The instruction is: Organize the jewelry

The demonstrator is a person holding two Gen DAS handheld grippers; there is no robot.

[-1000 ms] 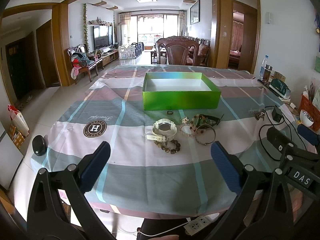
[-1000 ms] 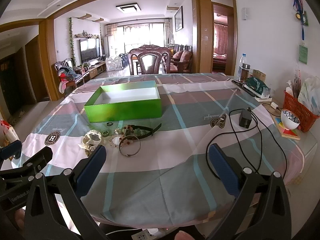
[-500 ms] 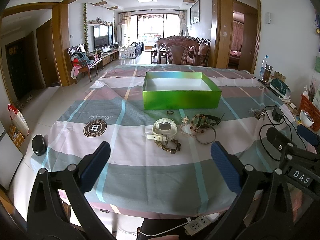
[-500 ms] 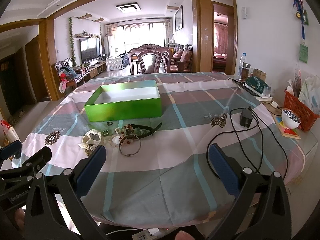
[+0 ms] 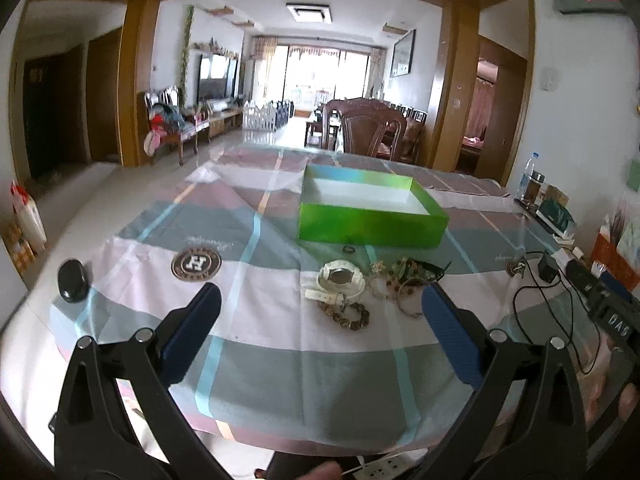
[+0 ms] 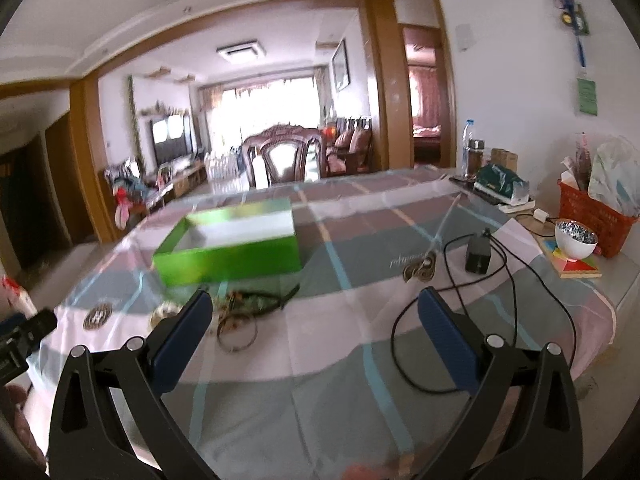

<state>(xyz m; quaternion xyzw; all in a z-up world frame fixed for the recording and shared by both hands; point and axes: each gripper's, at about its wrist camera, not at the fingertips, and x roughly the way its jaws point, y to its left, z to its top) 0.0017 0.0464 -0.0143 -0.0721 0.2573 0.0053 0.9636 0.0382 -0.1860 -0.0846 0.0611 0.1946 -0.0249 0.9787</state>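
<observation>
Cloth (image 5: 272, 344): woven fabric, matt, lightly creased, printed in checks. Box (image 5: 370, 229): glossy green card outside, plain white inside. Watch (image 5: 340, 280): smooth white plastic, with a glassy face. Bracelet (image 5: 346, 316): polished brown beads. Bangle (image 6: 236, 330): thin metal. Fingers (image 5: 192, 330): ribbed blue rubber pads on matt black plastic frames. Cable (image 6: 472, 312): smooth black sheath. Bowl (image 6: 576, 240): glazed white ceramic. Basket (image 6: 592, 216): red plastic mesh.

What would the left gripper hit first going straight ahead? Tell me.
Most likely the jewelry pile: the left gripper, open, points at the white watch and beaded bracelet, with the green box behind. Depth is uncertain.
</observation>
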